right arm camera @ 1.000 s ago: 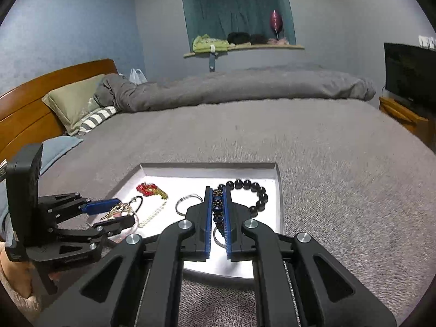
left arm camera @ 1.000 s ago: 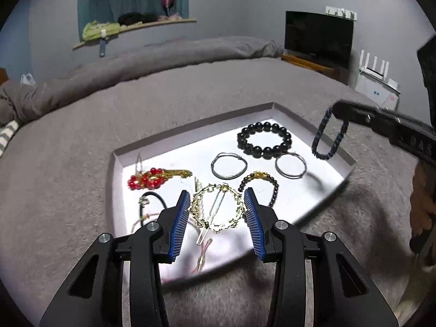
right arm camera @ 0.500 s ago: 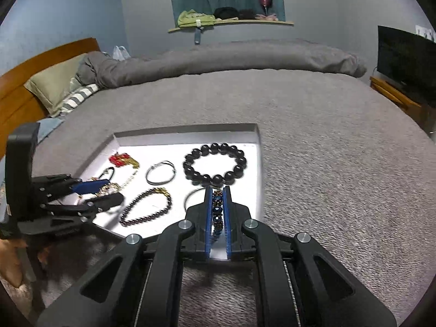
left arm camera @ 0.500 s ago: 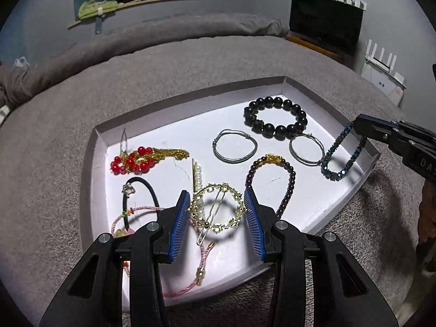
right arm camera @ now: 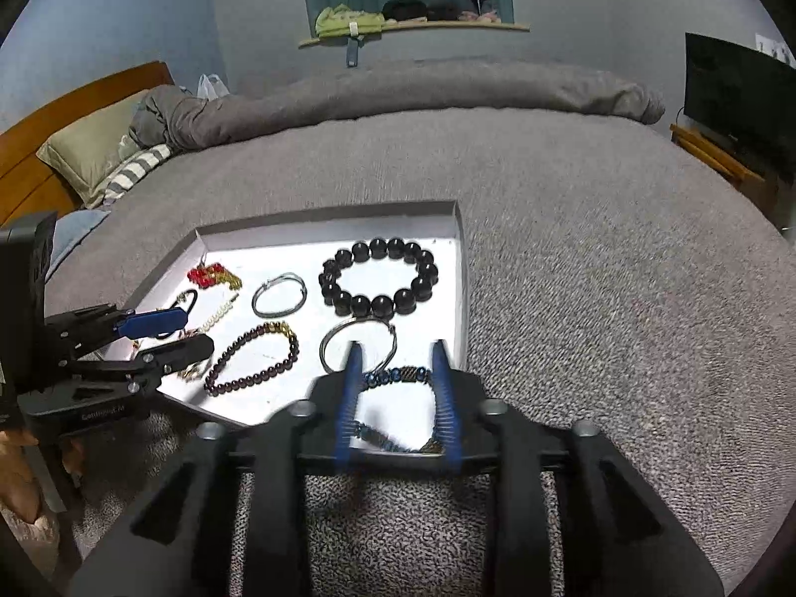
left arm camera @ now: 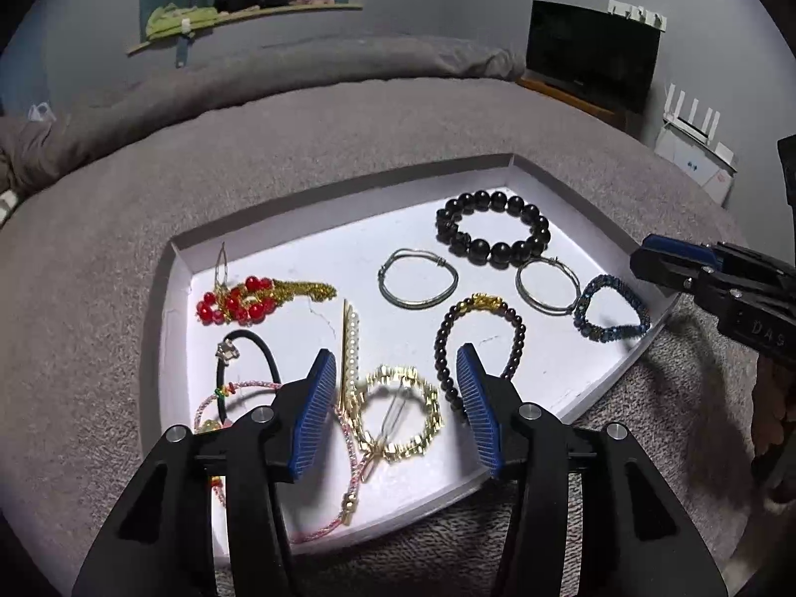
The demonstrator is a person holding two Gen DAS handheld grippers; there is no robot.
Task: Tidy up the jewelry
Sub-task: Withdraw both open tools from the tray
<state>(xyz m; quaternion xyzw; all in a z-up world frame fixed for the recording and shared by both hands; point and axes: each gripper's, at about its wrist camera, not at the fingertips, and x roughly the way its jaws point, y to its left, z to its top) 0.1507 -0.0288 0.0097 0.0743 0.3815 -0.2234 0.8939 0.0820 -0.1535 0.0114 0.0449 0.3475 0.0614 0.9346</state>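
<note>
A white tray (left arm camera: 308, 258) lies on the grey bed and holds several pieces of jewelry. The blue beaded bracelet (left arm camera: 611, 309) lies flat in the tray's right corner, and also shows between my right fingers (right arm camera: 395, 377). My right gripper (right arm camera: 396, 370) is open over it, and shows at the right edge of the left wrist view (left arm camera: 666, 261). My left gripper (left arm camera: 395, 378) is open above the gold chain bracelet (left arm camera: 400, 413) and a hair clip. A black bead bracelet (left arm camera: 492, 234), two silver hoops (left arm camera: 418, 284) and a dark bead bracelet (left arm camera: 480, 343) lie nearby.
Red bead earrings (left arm camera: 239, 298), a pearl clip (left arm camera: 350, 343), a black hair tie (left arm camera: 244, 368) and a pink cord (left arm camera: 343, 452) lie in the tray's left half. Grey blanket (right arm camera: 597, 298) surrounds the tray. A TV (left arm camera: 592, 54) stands at the far right.
My right gripper lowered the blue bracelet into the tray's right corner and opened, letting it go. My left gripper dipped closer over the gold bracelet, still open.
</note>
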